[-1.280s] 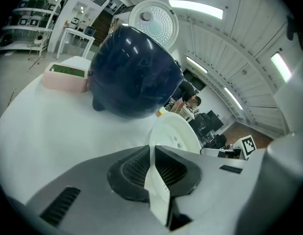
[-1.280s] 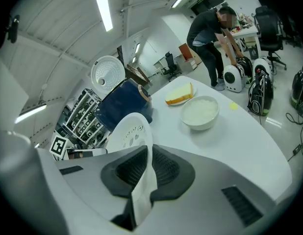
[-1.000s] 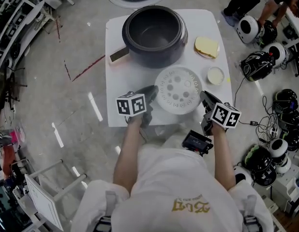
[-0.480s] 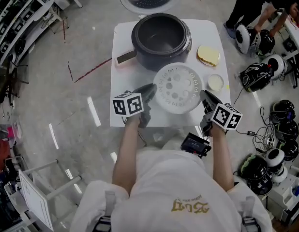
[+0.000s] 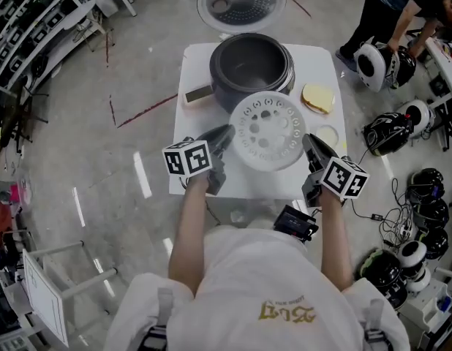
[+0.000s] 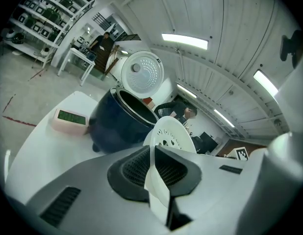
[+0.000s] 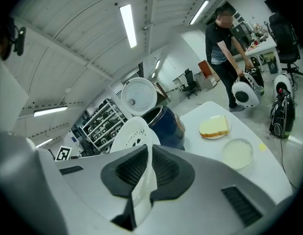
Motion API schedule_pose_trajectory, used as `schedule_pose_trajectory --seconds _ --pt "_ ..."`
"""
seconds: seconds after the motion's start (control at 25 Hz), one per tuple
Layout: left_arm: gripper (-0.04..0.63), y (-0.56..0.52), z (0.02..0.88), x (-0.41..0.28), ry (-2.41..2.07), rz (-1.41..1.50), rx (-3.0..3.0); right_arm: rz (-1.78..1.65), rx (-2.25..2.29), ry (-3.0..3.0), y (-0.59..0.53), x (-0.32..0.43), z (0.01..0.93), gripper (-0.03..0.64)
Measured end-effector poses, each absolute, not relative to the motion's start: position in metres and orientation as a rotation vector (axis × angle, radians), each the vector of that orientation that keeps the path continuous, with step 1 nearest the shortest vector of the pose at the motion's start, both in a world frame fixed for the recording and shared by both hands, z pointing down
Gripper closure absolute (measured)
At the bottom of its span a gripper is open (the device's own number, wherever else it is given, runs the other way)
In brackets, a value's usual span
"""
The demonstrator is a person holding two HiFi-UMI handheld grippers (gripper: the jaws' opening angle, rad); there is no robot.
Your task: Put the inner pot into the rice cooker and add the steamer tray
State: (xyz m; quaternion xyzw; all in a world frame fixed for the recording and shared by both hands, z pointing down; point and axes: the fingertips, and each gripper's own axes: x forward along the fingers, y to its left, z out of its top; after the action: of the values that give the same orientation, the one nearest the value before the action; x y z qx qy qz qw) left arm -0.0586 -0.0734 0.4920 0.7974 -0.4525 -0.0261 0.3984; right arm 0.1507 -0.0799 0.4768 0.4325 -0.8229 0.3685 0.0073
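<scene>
We hold the white perforated steamer tray [image 5: 268, 130] above the table [image 5: 314, 58], just near of the open rice cooker [image 5: 251, 64], covering its near rim. The left gripper [image 5: 227, 131] and right gripper [image 5: 308, 141] are each nearly closed, pinching opposite tray edges. A small bowl [image 5: 330, 132] on the right is half hidden behind the tray.

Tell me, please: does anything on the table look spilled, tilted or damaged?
Nothing stands out. The steamer tray is off the table only because the left gripper and right gripper are shut on its opposite edges. The rice cooker stands upright with its lid open, and the table shows no spill.
</scene>
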Motion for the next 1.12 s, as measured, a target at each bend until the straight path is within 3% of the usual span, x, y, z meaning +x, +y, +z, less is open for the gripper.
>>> schedule_pose_trajectory --seconds 1.12 --pt "0.548 -0.145 0.421 -0.106 -1.186 -0.268 2.058 1.108 1.274 -2.719 -0.162 0.105 0.413 0.575"
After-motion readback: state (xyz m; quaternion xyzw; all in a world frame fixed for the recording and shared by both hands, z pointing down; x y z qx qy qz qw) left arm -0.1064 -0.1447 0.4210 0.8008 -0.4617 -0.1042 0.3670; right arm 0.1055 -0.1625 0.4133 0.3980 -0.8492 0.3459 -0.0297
